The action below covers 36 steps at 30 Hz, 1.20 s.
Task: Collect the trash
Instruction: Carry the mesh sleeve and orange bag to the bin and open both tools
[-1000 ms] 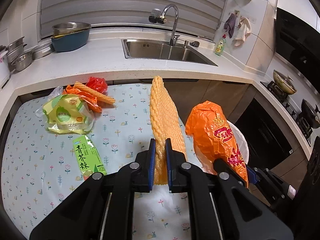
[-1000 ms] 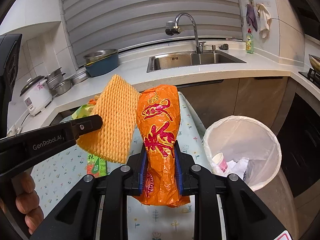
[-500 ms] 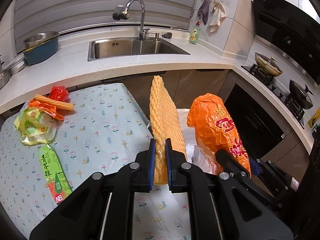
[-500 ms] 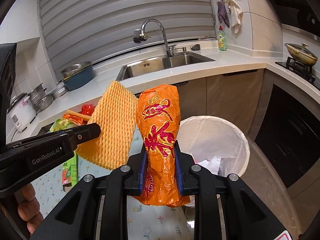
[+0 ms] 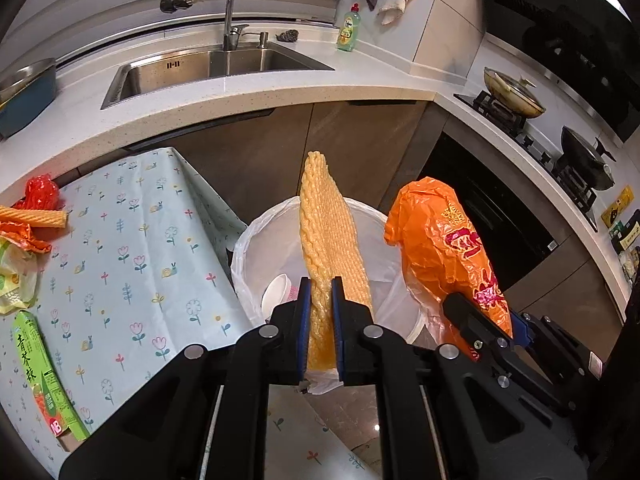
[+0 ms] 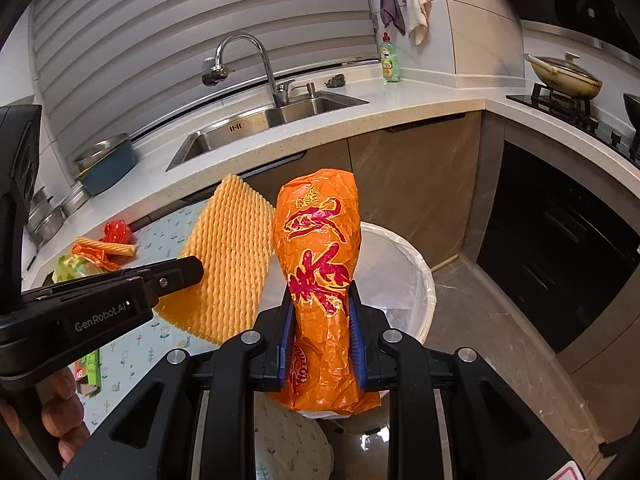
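Left gripper point(image 5: 321, 312) clamps yellow foam net point(image 5: 328, 240), right gripper point(image 6: 320, 328) clamps orange bag point(image 6: 320, 264), above white-lined trash bin point(image 5: 256, 248) holding paper cup point(image 5: 276, 292); wrappers point(image 5: 28, 236) litter the tablecloth point(image 5: 132, 264).

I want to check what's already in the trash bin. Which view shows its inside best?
The left wrist view. It looks down into the white-lined trash bin, where a white cup shows beside the foam net. In the right wrist view the orange bag hides most of the opening, leaving the rim and some white trash.
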Each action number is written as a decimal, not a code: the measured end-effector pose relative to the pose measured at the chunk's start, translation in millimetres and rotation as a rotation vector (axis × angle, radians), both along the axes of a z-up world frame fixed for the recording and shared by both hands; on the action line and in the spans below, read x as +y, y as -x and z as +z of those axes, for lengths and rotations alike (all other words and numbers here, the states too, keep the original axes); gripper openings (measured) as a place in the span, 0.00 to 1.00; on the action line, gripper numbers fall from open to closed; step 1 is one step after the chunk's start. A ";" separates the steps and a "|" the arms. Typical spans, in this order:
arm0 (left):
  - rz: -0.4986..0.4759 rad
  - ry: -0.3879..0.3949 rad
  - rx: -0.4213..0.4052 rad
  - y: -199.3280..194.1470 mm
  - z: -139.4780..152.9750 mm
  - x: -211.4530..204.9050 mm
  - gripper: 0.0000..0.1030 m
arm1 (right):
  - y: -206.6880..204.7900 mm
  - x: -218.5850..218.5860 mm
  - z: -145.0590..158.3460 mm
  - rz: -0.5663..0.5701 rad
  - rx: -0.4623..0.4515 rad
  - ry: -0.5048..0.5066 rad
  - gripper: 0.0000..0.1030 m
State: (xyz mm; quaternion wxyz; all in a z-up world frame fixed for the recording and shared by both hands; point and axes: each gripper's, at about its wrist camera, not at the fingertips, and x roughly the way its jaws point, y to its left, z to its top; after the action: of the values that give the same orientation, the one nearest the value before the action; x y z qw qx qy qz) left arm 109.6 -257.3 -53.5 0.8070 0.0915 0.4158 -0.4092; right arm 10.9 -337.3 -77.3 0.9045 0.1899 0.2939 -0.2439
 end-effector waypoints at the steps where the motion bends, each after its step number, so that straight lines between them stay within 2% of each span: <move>1: -0.004 0.000 0.004 -1.0 -2.2 -2.9 0.10 | 0.1 -2.0 -2.0 -0.004 0.002 -0.002 0.22; 5: -0.004 0.003 0.008 -6.4 -8.6 -10.9 0.12 | -3.8 -10.0 -7.5 -0.013 0.011 -0.007 0.22; 7: 0.003 -0.002 0.007 -9.0 -9.7 -12.7 0.21 | -5.8 -12.7 -9.5 -0.016 0.011 -0.009 0.22; 10: 0.020 0.006 0.022 -15.3 -10.8 -11.5 0.24 | -8.6 -15.7 -11.2 -0.015 0.012 -0.009 0.22; 28: 0.082 0.004 0.004 -28.0 -8.2 4.8 0.25 | -23.0 -15.8 -14.6 0.015 0.014 -0.009 0.22; 33: 0.089 0.003 -0.004 -29.4 -7.4 8.0 0.25 | -30.7 -15.6 -16.5 0.024 0.024 -0.007 0.25; 35: 0.100 0.002 -0.005 -31.1 -7.1 10.7 0.29 | -34.0 -15.4 -17.6 0.026 0.029 -0.005 0.27; 36: 0.110 0.005 -0.005 -32.4 -6.6 13.0 0.36 | -35.8 -15.2 -18.0 0.028 0.031 -0.003 0.29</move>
State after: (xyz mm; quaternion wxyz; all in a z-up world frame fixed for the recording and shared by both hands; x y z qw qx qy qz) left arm 142.0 -244.3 -60.0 0.8296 0.0677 0.4170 -0.3651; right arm 46.6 -352.5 -95.3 0.9029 0.1832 0.3107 -0.2338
